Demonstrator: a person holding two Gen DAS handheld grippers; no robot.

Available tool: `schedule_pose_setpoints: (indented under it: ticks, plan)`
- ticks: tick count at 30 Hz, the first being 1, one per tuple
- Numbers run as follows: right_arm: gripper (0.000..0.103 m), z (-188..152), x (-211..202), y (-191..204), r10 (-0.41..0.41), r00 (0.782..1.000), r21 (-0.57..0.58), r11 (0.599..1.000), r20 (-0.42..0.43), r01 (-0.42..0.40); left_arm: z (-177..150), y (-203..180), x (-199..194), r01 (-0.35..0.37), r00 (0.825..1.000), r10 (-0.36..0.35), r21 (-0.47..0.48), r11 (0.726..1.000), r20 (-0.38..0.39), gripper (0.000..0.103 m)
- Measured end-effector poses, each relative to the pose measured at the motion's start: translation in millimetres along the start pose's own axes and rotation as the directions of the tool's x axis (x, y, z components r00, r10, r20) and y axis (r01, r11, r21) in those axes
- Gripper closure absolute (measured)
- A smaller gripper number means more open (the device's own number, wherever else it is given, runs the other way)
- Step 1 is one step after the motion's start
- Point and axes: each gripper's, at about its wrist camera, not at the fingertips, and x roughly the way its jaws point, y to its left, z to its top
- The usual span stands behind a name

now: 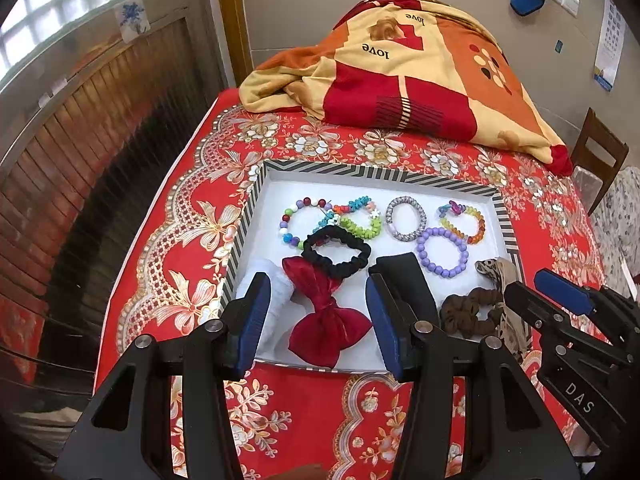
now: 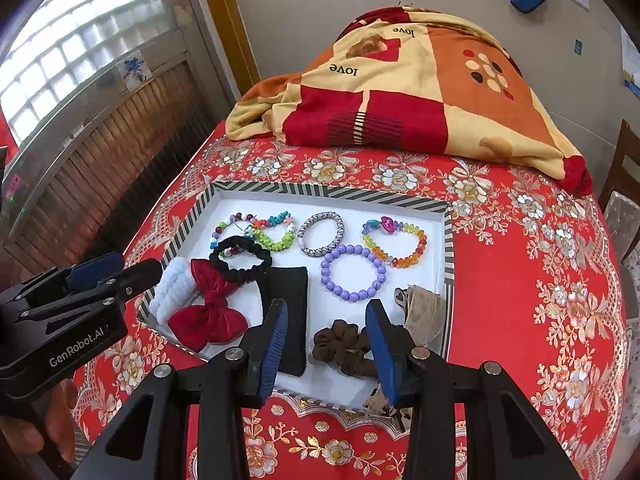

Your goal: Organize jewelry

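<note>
A white tray with a striped rim (image 1: pixel 360 170) (image 2: pixel 320 192) lies on the red floral cloth. In its far half are several bead bracelets, among them a purple one (image 1: pixel 442 252) (image 2: pixel 352 272) and a silver one (image 1: pixel 406 218) (image 2: pixel 322 234). Nearer lie a black scrunchie (image 1: pixel 336 256), a red bow (image 1: pixel 328 316) (image 2: pixel 208 312), a white band (image 2: pixel 172 290), a black pad (image 2: pixel 290 316) and a brown scrunchie (image 1: pixel 468 314) (image 2: pixel 340 344). My left gripper (image 1: pixel 316 292) (image 2: pixel 128 266) hovers open over the bow. Open too, my right gripper (image 2: pixel 327 320) (image 1: pixel 536 286) hangs above the brown scrunchie.
A leopard-print scarf (image 2: pixel 424 312) drapes over the tray's right near corner. A folded orange and red blanket (image 1: pixel 420 68) fills the far end of the table. A wooden chair (image 1: pixel 596 156) stands at the right, a slatted wooden panel (image 1: pixel 80 128) at the left. A hand (image 2: pixel 44 428) holds the left gripper.
</note>
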Motion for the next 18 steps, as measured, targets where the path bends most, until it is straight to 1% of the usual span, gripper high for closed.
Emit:
schedule_pose_setpoints:
  ticks: [12,18]
  plan:
    - [0.064,-1.8,0.0,0.0,-0.004,1.0,-0.002,1.0,-0.008,0.004,-2.6,-1.4,0.1,0.02,1.0,-0.02,0.006,1.0,-0.008,0.054]
    - [0.064,-9.8,-6.0,-14.1,-0.011,1.0,0.019,1.0,0.003,0.011,-4.1,3.1,0.8,0.031,1.0,-0.031,-0.006,0.999,-0.001,0.054]
